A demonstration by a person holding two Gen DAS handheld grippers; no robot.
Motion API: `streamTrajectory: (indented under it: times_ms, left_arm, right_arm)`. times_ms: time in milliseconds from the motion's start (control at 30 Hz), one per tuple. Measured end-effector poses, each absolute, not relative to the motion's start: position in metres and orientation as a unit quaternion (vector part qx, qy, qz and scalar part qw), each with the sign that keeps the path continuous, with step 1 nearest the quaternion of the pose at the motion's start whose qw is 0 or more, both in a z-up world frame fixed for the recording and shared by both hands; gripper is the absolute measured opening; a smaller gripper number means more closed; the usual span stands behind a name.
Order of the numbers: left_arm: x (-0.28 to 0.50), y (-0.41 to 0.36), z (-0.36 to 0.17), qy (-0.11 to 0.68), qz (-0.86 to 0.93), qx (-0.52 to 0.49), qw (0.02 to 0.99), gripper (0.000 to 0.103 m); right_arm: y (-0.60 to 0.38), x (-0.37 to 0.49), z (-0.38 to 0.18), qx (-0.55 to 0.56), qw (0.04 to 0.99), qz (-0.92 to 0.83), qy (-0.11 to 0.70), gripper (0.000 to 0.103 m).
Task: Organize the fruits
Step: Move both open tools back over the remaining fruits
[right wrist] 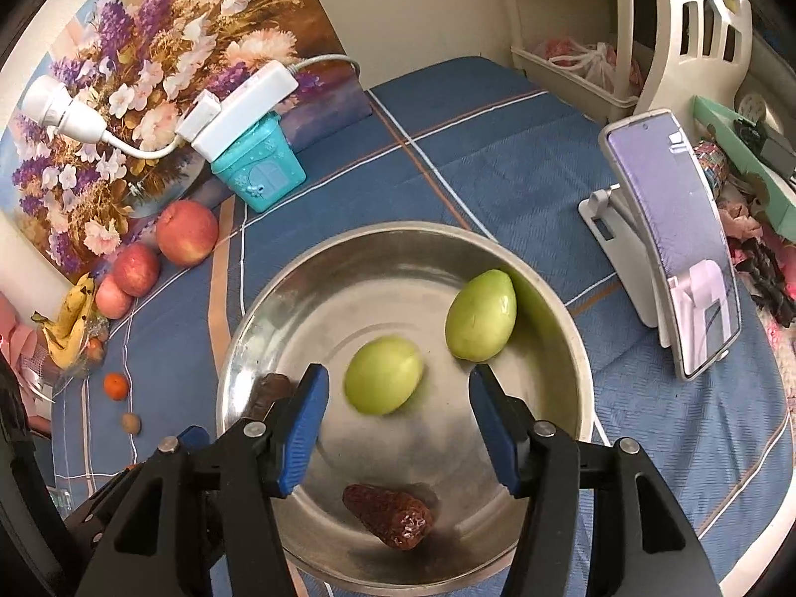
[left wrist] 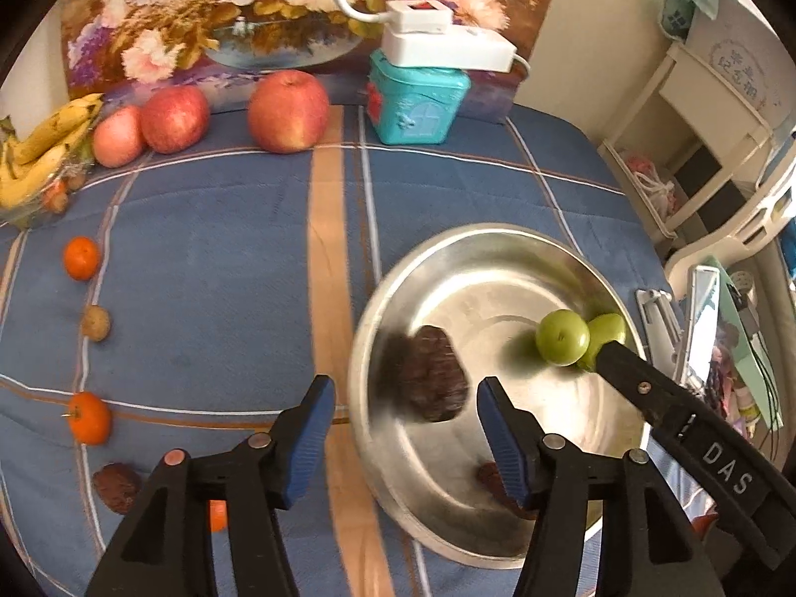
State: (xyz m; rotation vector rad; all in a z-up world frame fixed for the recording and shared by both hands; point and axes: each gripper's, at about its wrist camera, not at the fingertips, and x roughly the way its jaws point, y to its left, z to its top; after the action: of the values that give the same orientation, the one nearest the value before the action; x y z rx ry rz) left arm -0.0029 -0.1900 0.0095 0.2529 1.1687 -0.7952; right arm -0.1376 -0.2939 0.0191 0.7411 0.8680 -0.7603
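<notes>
Hovering over a metal bowl (left wrist: 497, 268) on a blue checked worktop (left wrist: 199, 273), both grippers stand released.

Left wrist view: the left gripper (left wrist: 405, 440) grasps nothing; a blurred dark date (left wrist: 438, 373) shows in the bowl between its fingers, and a green fruit (left wrist: 562, 337) lies near the far rim beside the right gripper's finger. Apples (left wrist: 288, 110), bananas (left wrist: 45, 149) and oranges (left wrist: 81, 257) lie on the cloth.
Right wrist view: the right gripper (right wrist: 398, 428) is empty, one blurred green fruit (right wrist: 383, 382) showing between its fingers, another (right wrist: 481, 314) beyond, and a date (right wrist: 393, 515) below.

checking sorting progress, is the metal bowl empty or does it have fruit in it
Not empty: the metal bowl holds two green fruits and two dark wrinkled dates.
</notes>
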Motion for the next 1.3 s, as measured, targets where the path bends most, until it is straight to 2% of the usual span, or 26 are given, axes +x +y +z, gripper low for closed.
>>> streamTrajectory:
  times_ms: [500, 667, 833, 933, 1067, 1133, 1300]
  left_arm:
    - [0.050, -0.114, 0.014, 0.537, -0.263, 0.065, 0.798, 0.064]
    - [0.063, -0.086, 0.017, 0.536, -0.229, 0.049, 0.811, 0.069]
    - [0.075, -0.064, 0.018, 0.532, -0.205, 0.042, 0.820, 0.079]
    - [0.079, -0.052, 0.017, 0.534, -0.197, 0.043, 0.821, 0.089]
    - [0.086, -0.038, 0.015, 0.536, -0.194, 0.040, 0.821, 0.092]
    - [0.090, -0.030, 0.014, 0.538, -0.193, 0.037, 0.820, 0.100]
    - [0.100, -0.010, 0.011, 0.541, -0.187, 0.020, 0.820, 0.103]
  right_arm:
    - [-0.287, -0.127, 0.019, 0.334, 0.779, -0.335, 0.412, 0.060]
    - [-0.276, -0.114, 0.012, 0.325, 0.782, -0.317, 0.428, 0.060]
    - [-0.257, -0.099, 0.010, 0.295, 0.788, -0.303, 0.447, 0.060]
    - [-0.246, -0.090, 0.009, 0.277, 0.792, -0.294, 0.458, 0.068]
    - [-0.238, -0.081, 0.005, 0.265, 0.793, -0.286, 0.469, 0.068]
    - [-0.235, -0.076, 0.004, 0.258, 0.791, -0.287, 0.475, 0.071]
    - [-0.222, -0.067, 0.001, 0.238, 0.790, -0.285, 0.488, 0.076]
